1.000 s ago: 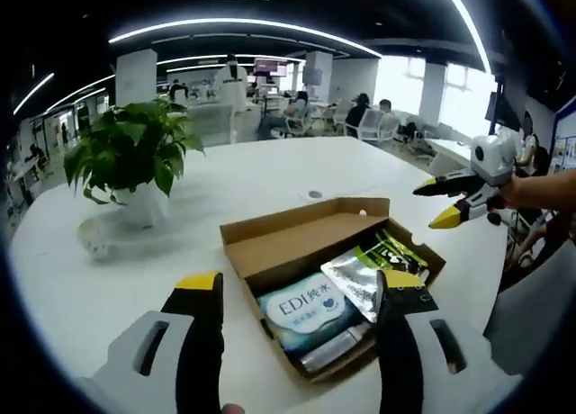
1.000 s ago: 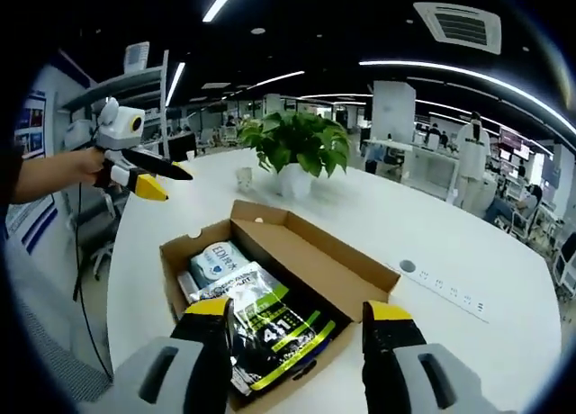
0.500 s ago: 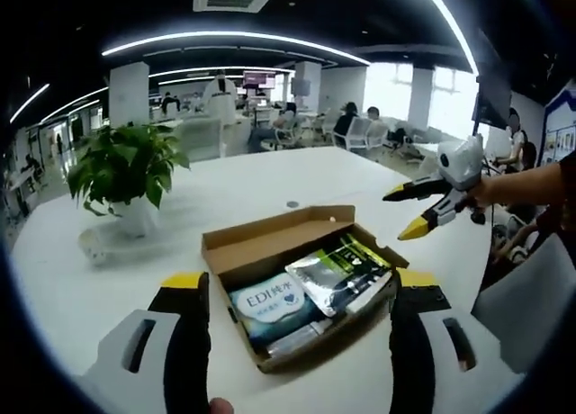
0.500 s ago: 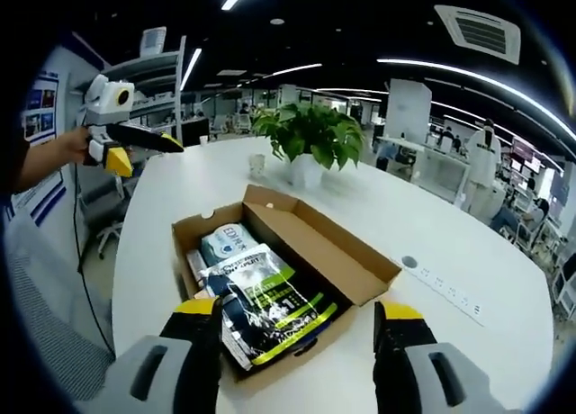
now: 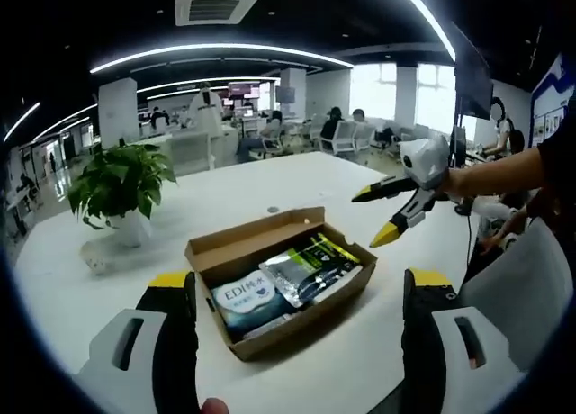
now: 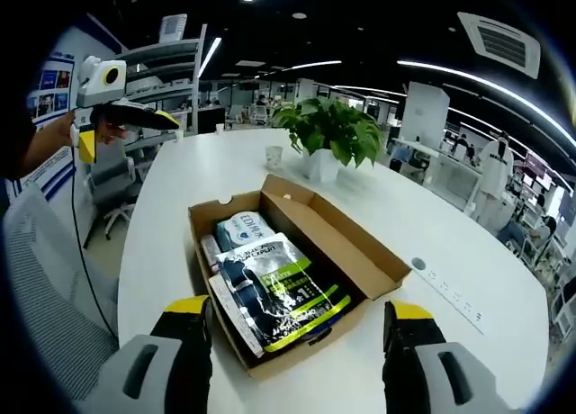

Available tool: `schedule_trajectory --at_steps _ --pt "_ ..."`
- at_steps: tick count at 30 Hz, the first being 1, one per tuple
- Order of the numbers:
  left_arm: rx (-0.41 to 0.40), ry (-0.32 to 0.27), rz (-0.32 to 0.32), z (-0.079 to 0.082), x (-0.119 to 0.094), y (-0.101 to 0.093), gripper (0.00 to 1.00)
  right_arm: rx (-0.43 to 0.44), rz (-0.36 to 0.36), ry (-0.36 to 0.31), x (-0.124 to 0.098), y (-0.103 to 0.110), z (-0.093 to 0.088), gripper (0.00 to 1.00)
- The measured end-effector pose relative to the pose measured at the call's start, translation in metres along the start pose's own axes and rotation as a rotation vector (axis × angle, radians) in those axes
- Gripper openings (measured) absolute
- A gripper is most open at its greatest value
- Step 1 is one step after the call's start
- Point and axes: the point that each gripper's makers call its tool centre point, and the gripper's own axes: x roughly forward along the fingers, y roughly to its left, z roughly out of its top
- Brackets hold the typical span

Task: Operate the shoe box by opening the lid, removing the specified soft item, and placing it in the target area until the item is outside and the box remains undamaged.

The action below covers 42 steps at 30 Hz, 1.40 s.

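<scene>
With the shoe box (image 6: 288,279) open, both the left gripper (image 5: 297,297) and right gripper (image 6: 292,328) hang spread and empty; lower one squarely onto the white soft pack (image 6: 241,231) at the box's plant-side end.

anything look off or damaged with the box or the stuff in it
Nothing looks damaged. The shoe box sits flat on the white table with its lid folded back. The black and green pouch lies askew on top of the other packs, partly covering the blue and white soft pack. Both grippers are open and hover clear of the box.
</scene>
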Motion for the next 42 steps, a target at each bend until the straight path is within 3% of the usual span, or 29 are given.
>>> schedule_trajectory --at_steps 12,19,35,42 --pt "0.05 -0.007 0.039 -0.016 -0.037 -0.027 0.99 -0.028 0.027 0.026 0.001 0.009 -0.004 0.87" --pt "0.067 -0.008 0.038 -0.022 -0.049 -0.042 0.99 -0.051 0.045 0.013 0.003 0.013 -0.001 0.89" --pt "0.077 -0.023 0.059 -0.041 -0.069 -0.081 0.99 -0.191 0.041 0.076 0.02 0.007 -0.015 0.82" --pt "0.059 -0.024 0.093 -0.054 -0.069 -0.086 0.99 -0.18 0.042 0.093 0.029 0.003 -0.017 0.79"
